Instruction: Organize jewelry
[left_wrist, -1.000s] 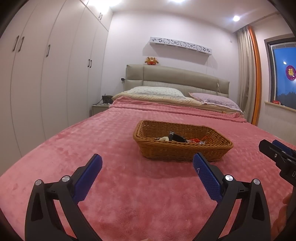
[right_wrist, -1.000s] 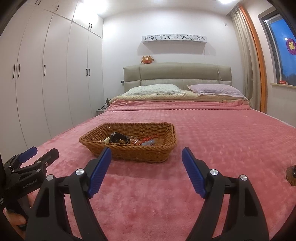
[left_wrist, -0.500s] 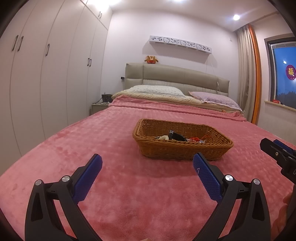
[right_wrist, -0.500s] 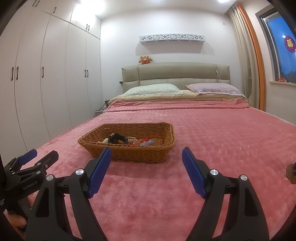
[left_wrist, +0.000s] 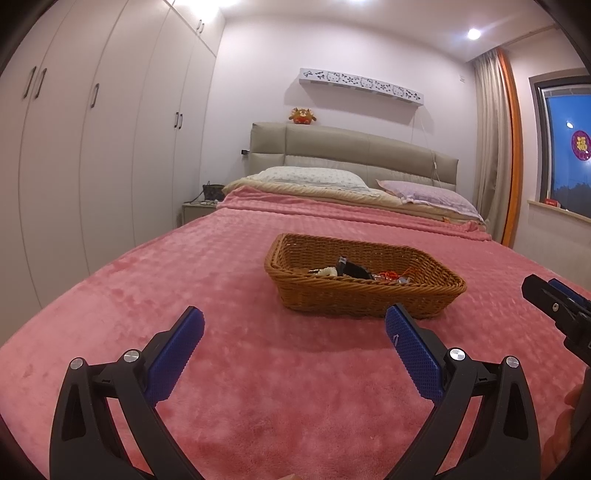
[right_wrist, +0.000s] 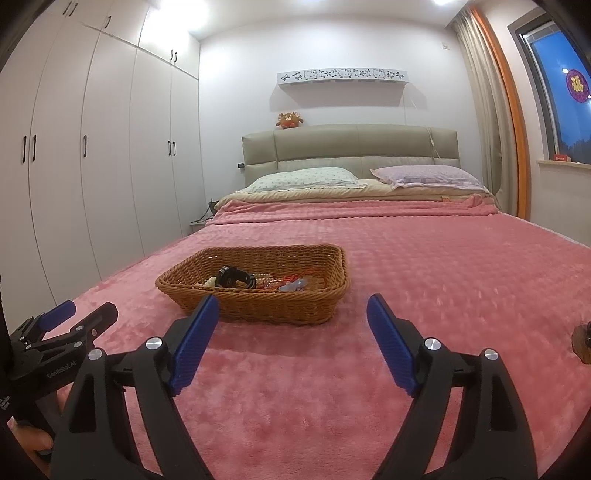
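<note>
We judge the task near its end or barely begun; which, we cannot tell. The jewelry (right_wrist: 255, 281) lies heaped in the wicker basket (right_wrist: 258, 306), mid-bed, nothing loose on the plush pink blanket (right_wrist: 424, 266). The dark wooden object (right_wrist: 583, 341) at the bed's right edge is unidentified. Left gripper (left_wrist: 295, 325) gapes empty. Right gripper (right_wrist: 291, 314), jaws just opening further, holds nothing.
</note>
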